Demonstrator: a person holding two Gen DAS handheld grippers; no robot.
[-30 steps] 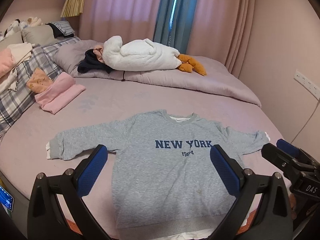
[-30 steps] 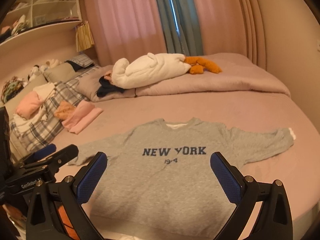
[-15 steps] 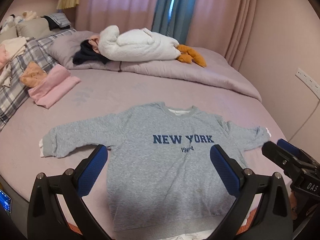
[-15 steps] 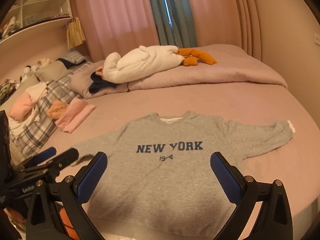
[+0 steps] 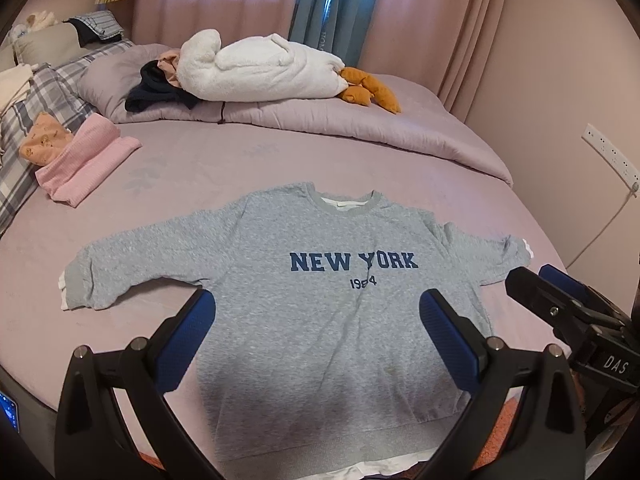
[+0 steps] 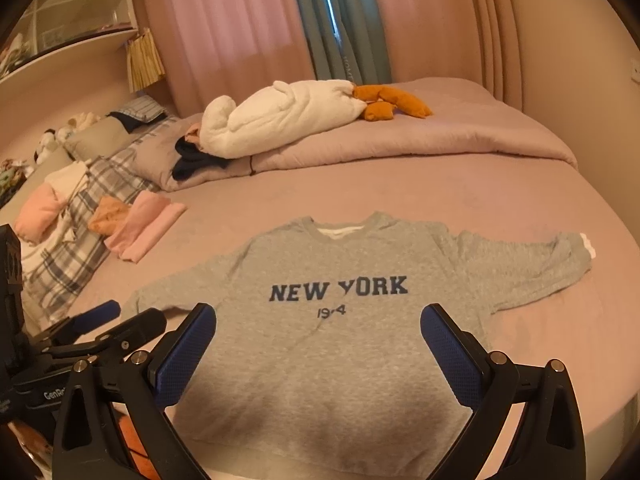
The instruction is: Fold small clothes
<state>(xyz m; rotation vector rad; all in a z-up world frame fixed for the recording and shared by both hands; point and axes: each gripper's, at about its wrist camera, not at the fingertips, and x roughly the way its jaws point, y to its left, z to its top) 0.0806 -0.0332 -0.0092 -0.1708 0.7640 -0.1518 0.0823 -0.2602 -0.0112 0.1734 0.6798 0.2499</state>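
item: grey new york sweatshirt (image 5: 332,320), flat, sleeves out. my left gripper (image 5: 316,344) and right gripper (image 6: 320,352): both wide, empty. advice: pinch each sleeve cuff, fold inward squarely.

Grey sweatshirt (image 5: 320,320) with navy lettering; mauve bedsheet (image 5: 200,168); plaid blanket (image 5: 24,128).

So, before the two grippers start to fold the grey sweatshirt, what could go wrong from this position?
1. The grey sweatshirt lies with its hem at the edge of the bed; a pull toward the person may drag it off.
2. A white inner layer shows at the collar and under the hem, so a pinch may catch only one layer.
3. Left gripper and right gripper are both open and close together; they may collide.
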